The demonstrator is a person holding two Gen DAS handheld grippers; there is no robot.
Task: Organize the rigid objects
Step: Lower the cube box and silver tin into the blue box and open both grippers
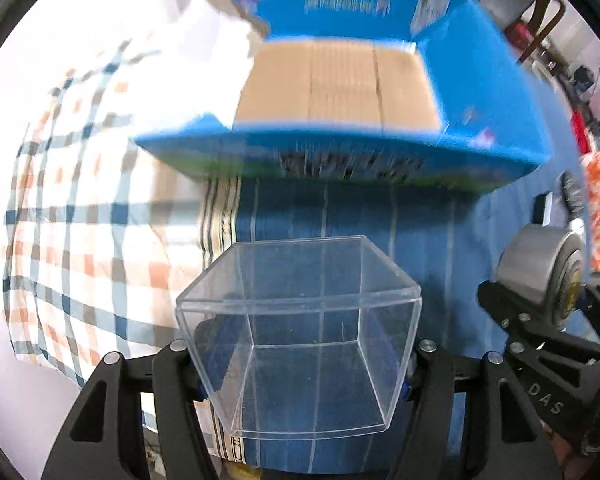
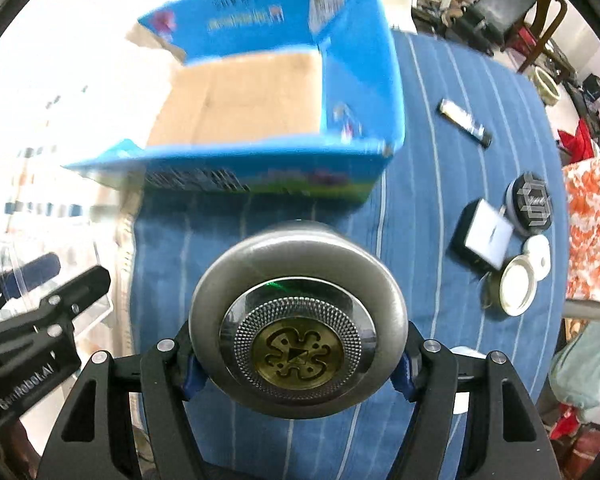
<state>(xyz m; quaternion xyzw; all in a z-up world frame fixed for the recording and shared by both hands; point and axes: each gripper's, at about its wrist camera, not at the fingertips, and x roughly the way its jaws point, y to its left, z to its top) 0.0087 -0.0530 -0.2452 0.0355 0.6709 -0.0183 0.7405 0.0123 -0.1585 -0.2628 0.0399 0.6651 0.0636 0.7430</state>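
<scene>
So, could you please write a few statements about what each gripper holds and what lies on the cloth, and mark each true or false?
1. The left gripper is shut on a clear plastic box. True.
2. The right gripper is empty. False: it is shut on a round metal tin.
3. The blue cardboard box already holds several items. False: only its bare brown floor shows.
4. A black pen-like stick lies on the blue striped cloth. True.
5. A white round lid lies inside the blue cardboard box. False: it lies on the cloth.
</scene>
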